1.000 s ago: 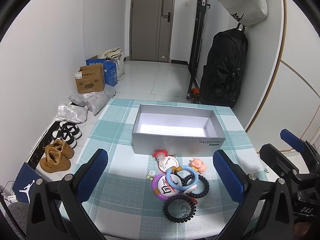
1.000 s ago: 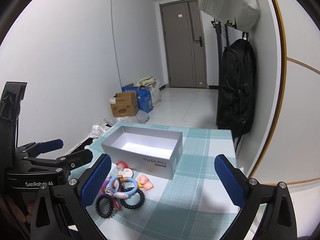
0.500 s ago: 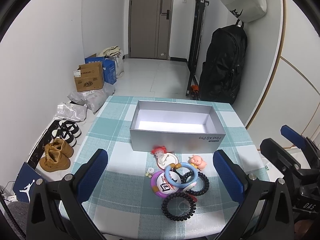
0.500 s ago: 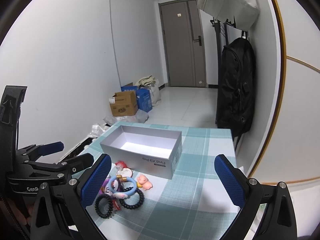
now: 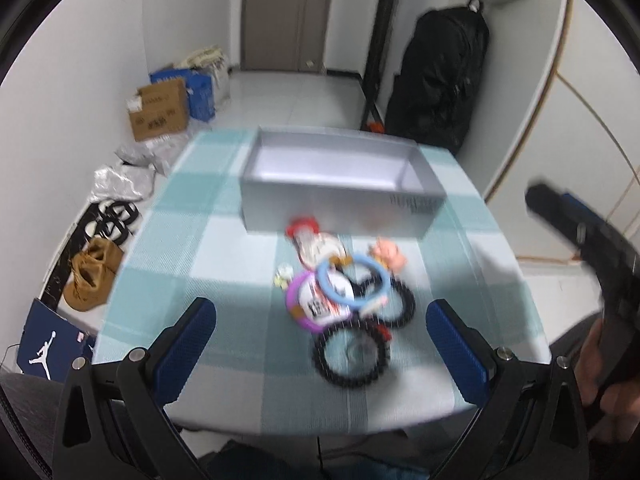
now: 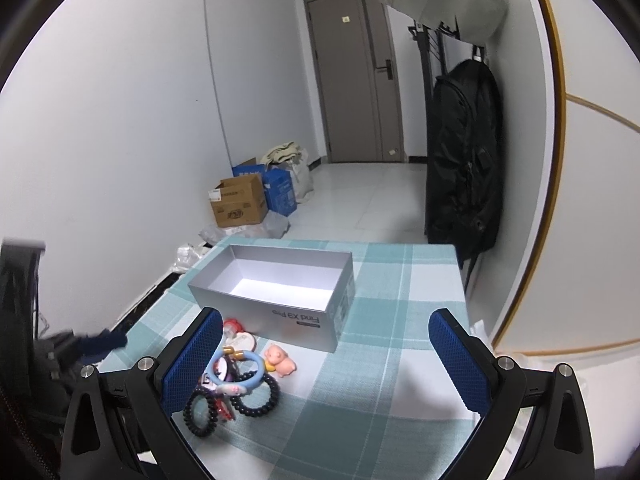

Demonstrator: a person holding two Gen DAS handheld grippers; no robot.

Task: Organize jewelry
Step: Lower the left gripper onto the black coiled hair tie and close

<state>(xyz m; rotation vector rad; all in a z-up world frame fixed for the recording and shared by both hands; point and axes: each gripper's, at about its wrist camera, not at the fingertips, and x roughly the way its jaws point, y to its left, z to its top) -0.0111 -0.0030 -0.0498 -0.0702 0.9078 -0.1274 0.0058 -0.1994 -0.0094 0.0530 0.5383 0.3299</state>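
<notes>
Left gripper (image 5: 320,340): fingers wide, holding nothing | jewelry pile (image 5: 344,300) on table (image 5: 168,248) between and just beyond its tips (blurred) | right gripper (image 6: 326,356): fingers wide, pile by left finger | gray box (image 6: 280,292) behind pile, reads "Find X9 Pro".

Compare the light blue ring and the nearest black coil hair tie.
The light blue ring is smooth and rests atop the pile; the black coil hair tie is ridged and lies flat on the cloth nearer the camera. Both are closed loops outside the grey box.
</notes>
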